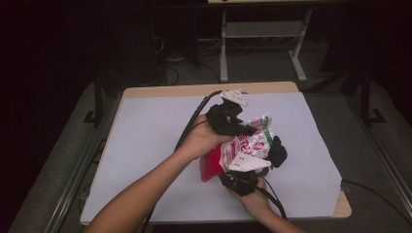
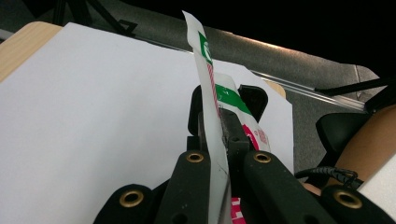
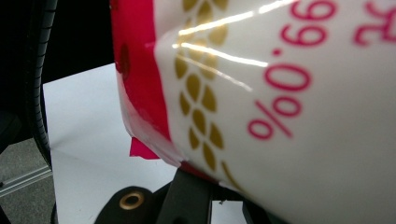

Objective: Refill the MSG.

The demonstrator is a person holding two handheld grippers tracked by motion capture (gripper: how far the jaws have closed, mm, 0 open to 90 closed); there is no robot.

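A crinkly snack bag [image 1: 241, 149], white with red print and a green stripe, is held in the air over the white-covered table [image 1: 145, 145]. My left gripper [image 1: 249, 129] comes in from the upper left and is shut on the bag's flat sealed edge [image 2: 208, 70], which runs up between its jaws. My right gripper [image 1: 272, 154] comes from below at the near side and is closed around the bag's red and white body [image 3: 280, 116], which hides its jaw tips. A hand holds each gripper.
White paper [image 2: 93, 116] covers the wooden table top [image 1: 194, 90], with bare sheet to the left and right of the hands. Black cables [image 1: 194, 110] trail from the grippers. A white desk frame [image 1: 262, 30] stands on the floor beyond the table.
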